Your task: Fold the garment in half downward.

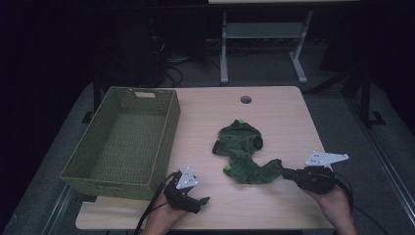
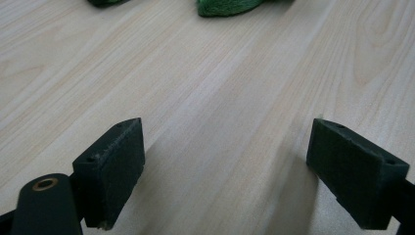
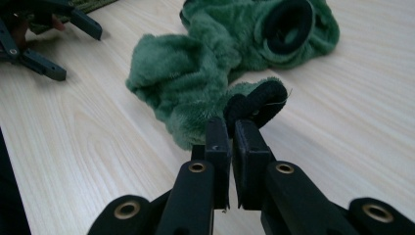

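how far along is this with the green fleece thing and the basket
Early on. Done: the right hand-held gripper has shut on the black cuff of the green fleece garment. In hand: only that cuff looks gripped; most of the garment lies crumpled on the table. The left hand-held gripper is open over bare wood. Left: probably moving the garment into the woven basket, which has nothing in it.

Two black jaws of the left gripper spread wide apart, at 7 and 4 o'clock, nothing between them but bare pale wooden table. Grain streaks running from 7 toward 1 o'clock. Brass rivet at the far 8 o'clock corner. Green plush garment at 12 o'clock, edge showing, well apart from the jaws.
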A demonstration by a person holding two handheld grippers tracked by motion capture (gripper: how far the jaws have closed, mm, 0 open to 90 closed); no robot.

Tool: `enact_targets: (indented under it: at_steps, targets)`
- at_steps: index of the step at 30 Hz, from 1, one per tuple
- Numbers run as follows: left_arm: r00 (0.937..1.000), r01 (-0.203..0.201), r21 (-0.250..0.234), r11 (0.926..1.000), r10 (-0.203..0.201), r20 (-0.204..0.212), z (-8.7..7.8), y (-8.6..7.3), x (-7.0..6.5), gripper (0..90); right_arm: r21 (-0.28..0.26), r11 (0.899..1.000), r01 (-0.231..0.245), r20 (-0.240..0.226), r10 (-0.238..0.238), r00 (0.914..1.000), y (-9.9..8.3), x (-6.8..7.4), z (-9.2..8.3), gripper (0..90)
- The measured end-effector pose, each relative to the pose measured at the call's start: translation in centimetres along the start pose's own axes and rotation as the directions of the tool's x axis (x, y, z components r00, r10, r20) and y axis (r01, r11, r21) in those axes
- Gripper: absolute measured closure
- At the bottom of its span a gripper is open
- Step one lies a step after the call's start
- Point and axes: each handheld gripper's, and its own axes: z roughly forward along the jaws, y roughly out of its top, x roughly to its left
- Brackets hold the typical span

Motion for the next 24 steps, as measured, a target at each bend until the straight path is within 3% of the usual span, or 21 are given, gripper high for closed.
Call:
enact_targets:
  at_steps: [11, 24]
  targets:
    - [1.0000, 0.003, -0.001, 1.0000, -0.003, -0.002, 0.0, 0.0, 0.0, 13.6, -0.011, 0.998, 0.063, -0.018, -0.063, 0.9978, 2.2, 1.1, 0.9, 85.3]
    - [1.0000, 0.002, -0.001, 1.0000, -0.002, -0.006, 0.1, 0.1, 0.0, 13.5, -0.013, 0.990, 0.139, -0.072, -0.139, 0.9876, 4.6, 2.5, 3.2, 85.2]
